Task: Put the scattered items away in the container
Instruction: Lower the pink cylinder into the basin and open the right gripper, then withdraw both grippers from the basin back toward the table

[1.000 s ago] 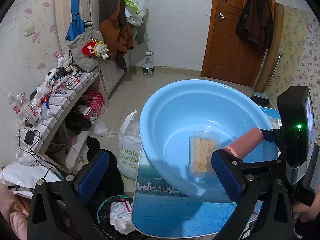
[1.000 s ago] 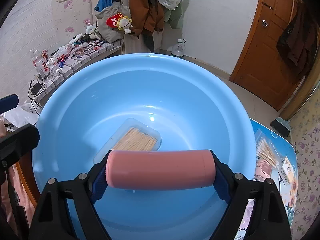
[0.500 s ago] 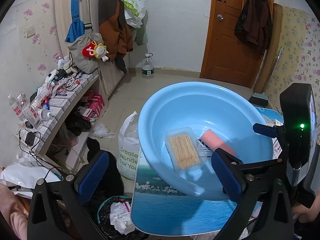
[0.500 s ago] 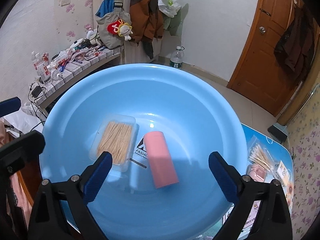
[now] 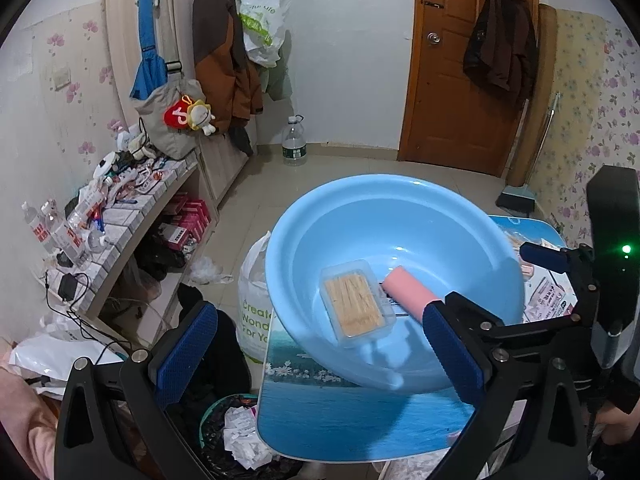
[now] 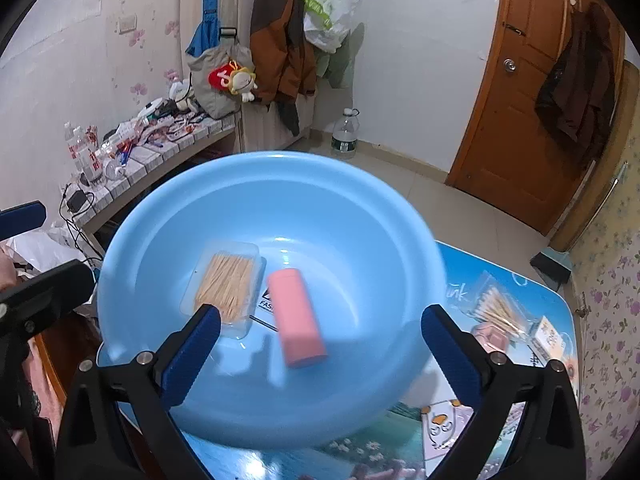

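I was looking into a lived-in room of a home. Coats (image 5: 224,60) and a shopping bag (image 5: 260,28) hung from wall hooks beside a wooden door (image 5: 452,80), floral wallpaper (image 6: 600,300) covered the walls, a tiled shelf (image 5: 132,208) was crowded with bottles and small clutter, and a water jug (image 5: 294,144) stood on the tiled floor.

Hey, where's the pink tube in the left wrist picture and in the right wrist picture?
Left wrist view: the pink tube lies in the blue basin, right of centre, its near end hidden behind the left tool's right finger.
Right wrist view: the pink tube lies near the middle of the picture, on the basin floor.
Shared landmark: the clear box of toothpicks, just left of the tube in both.
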